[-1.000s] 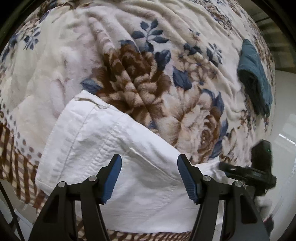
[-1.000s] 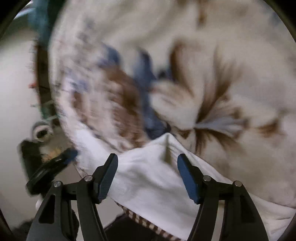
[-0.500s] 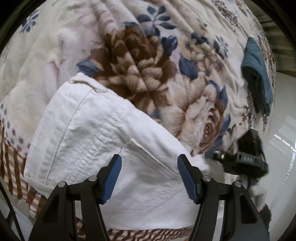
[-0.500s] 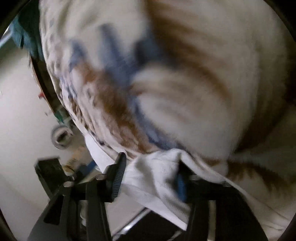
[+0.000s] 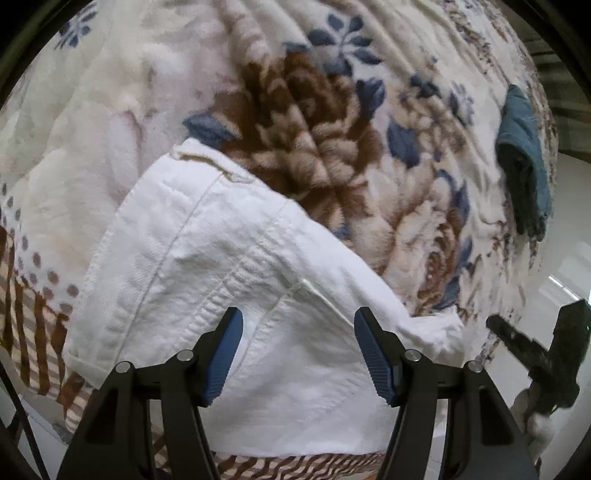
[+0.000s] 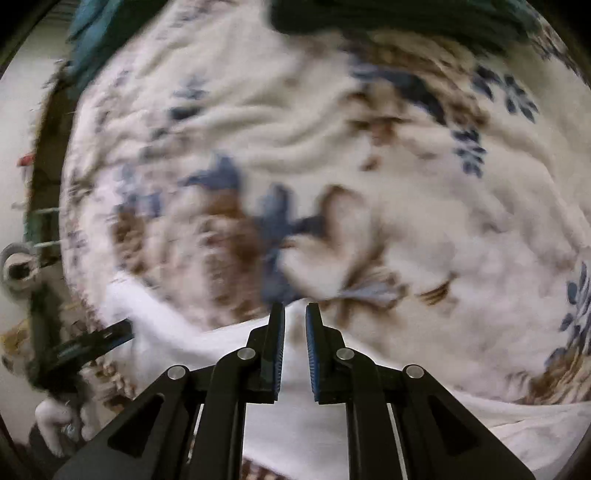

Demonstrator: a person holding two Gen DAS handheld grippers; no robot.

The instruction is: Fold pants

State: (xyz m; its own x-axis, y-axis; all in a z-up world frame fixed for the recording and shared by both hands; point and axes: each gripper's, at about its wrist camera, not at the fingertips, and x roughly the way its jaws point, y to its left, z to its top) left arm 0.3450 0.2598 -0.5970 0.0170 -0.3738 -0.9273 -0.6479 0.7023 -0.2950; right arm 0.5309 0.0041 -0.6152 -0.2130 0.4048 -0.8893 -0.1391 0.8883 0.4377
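White pants (image 5: 221, 280) lie rumpled on a floral blanket (image 5: 332, 155) near its striped edge. My left gripper (image 5: 299, 354) hovers just above the pants near a pocket seam, open, with nothing pinched between its blue pads. My right gripper (image 6: 295, 332) is shut on a fold of the white pants (image 6: 295, 424), and the cloth rises up between its narrow pads. In the left wrist view the right gripper (image 5: 532, 350) shows at the pants' right corner. The left gripper (image 6: 92, 343) appears at the lower left of the right wrist view, which is blurred.
A teal garment (image 5: 524, 177) lies at the blanket's far right edge and shows dark at the top of the right wrist view (image 6: 388, 14). The blanket's brown striped border (image 5: 33, 332) hangs at the bed's near edge. A white-gloved hand (image 6: 51, 424) holds the left gripper. Pale floor (image 5: 569, 206) lies beyond.
My right gripper closed on the pants' edge and lifted, so its view now takes in more of the blanket. The left gripper stayed open and hardly moved.
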